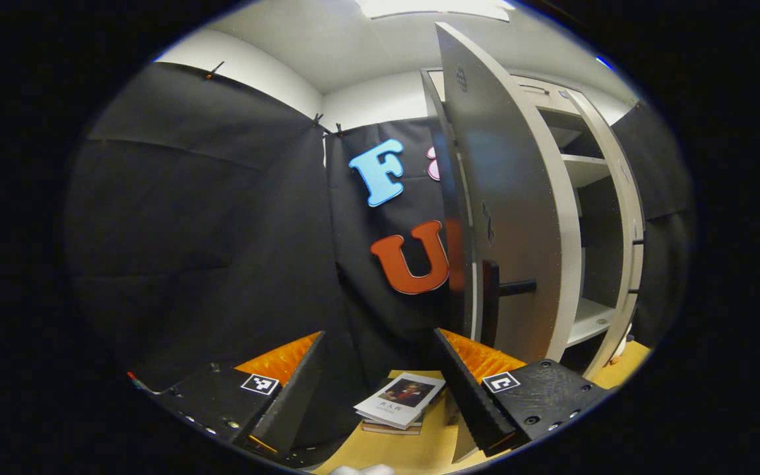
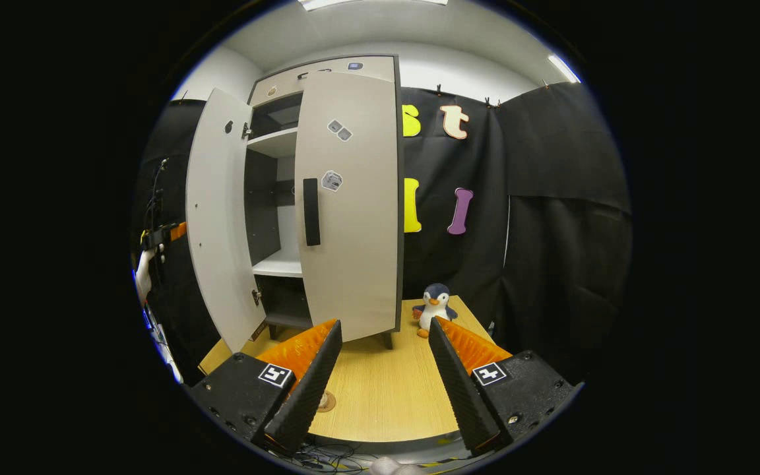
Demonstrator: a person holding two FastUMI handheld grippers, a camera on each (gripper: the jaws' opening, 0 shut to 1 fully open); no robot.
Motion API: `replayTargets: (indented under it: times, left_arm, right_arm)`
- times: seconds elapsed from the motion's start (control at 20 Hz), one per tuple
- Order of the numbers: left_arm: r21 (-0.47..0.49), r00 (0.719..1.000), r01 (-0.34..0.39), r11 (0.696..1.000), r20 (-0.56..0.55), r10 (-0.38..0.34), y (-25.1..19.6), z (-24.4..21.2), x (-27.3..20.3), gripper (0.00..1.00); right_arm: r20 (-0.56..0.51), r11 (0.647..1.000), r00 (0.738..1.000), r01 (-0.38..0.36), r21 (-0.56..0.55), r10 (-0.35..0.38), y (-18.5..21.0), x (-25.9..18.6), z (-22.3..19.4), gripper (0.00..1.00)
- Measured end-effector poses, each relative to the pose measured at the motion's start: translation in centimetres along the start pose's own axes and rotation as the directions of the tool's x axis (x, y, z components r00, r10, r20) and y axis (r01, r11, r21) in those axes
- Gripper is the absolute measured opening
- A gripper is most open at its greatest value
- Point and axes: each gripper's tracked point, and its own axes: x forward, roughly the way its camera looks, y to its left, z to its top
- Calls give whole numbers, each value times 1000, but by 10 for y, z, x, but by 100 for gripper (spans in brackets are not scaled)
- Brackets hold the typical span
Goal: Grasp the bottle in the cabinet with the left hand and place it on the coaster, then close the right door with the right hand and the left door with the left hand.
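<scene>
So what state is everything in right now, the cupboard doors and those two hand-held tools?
Pale grey cabinet left door: swung wide open.
Pale grey cabinet right door: nearly closed.
Left tool: open, holding nothing.
Right tool: open, holding nothing.
Small round brown coaster on the wooden table: bare.
Plush penguin: upright.
Books: stacked, shut.

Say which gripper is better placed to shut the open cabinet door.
Left: its fingers face the open left door close by, handle just ahead. The right gripper sits back over the table.
</scene>
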Motion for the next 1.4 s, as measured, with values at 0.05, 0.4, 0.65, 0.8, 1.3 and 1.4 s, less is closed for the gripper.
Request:
replayTargets:
  times: [0.05,0.4,0.65,0.8,1.3,1.4]
  left_arm:
    - [1,1000,-1,1000,2,1,2,3,4,93]
    - [-24,998,54,998,-10,-54,-9,1,7,90]
    - [-26,996,87,996,-11,-87,-26,4,6,90]
    - [-21,995,96,995,-4,-96,-38,6,3,90]
    - [-37,977,213,976,0,-213,-108,12,1,90]
    - [-24,972,235,972,2,-235,-130,14,3,90]
  right_arm:
    - [-4,1000,1000,2,-5,-2,-3,0,0,82]
    - [-17,1000,1000,-19,8,19,-1,-1,-3,82]
    - [-2,999,999,-38,-6,38,5,-5,2,82]
    - [1,999,999,-39,-8,39,4,-5,3,82]
    - [16,1000,1000,-24,-10,24,-4,-18,4,82]
    - [13,1000,1000,-19,-3,19,-6,-19,2,82]
